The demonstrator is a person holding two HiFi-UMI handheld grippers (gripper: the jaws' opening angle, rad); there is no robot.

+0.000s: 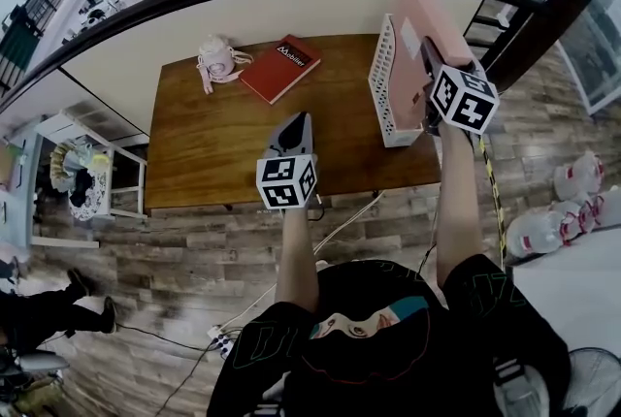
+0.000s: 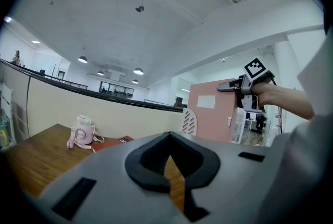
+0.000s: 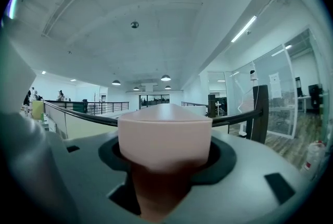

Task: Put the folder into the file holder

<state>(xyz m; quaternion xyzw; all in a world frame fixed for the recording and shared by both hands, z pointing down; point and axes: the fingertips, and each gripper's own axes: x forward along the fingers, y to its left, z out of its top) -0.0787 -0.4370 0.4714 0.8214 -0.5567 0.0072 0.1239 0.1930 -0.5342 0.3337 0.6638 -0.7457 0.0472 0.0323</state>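
right tongs (image 1: 428, 56): clamped on pink folder (image 1: 437, 13), held upright, long axis vertical | file holder (image 1: 386, 80): just below-left of folder, at right edge of counter (image 1: 223, 153) | left tongs (image 1: 297, 126): closed, empty, well apart | next, likely: right lowers folder straight down

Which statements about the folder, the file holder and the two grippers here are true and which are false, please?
1. The right gripper is shut on the pink folder. True.
2. The left gripper holds the red book. False: its jaws are closed on nothing, and the book lies flat on the table.
3. The folder is held upright at the white file holder. True.
4. The pink bottle stands inside the file holder. False: it sits on the table near the far left corner, beside the red book.
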